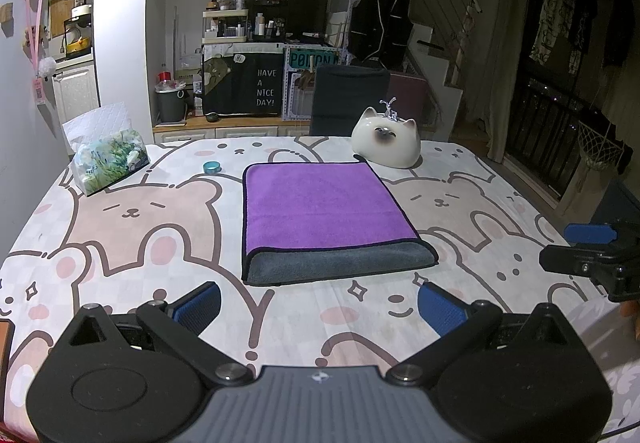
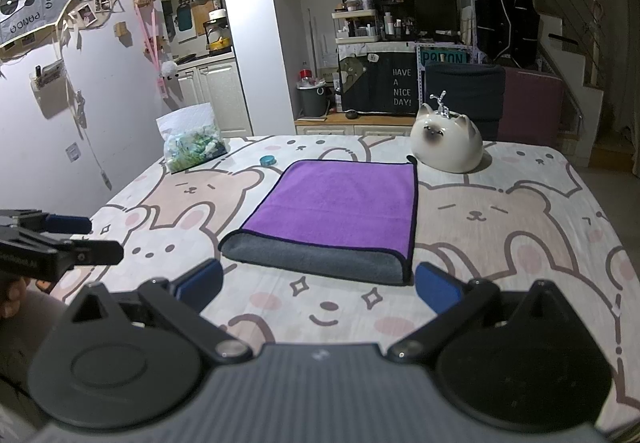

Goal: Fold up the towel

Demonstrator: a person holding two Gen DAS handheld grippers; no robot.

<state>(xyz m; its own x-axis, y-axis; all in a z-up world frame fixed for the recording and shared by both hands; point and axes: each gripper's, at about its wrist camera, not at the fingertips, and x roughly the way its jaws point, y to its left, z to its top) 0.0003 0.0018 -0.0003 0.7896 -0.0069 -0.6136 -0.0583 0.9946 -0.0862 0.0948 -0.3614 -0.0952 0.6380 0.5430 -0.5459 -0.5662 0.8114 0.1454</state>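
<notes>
Towel (image 1: 320, 207) lies folded, plush purple over grey, rectangular

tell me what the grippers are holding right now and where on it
Nothing is held. The left gripper and right gripper are both open, short of the folded towel, which lies flat on the table.

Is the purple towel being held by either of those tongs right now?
No, the purple towel lies folded flat on the table, with the left tongs and right tongs both open and short of it.
</notes>
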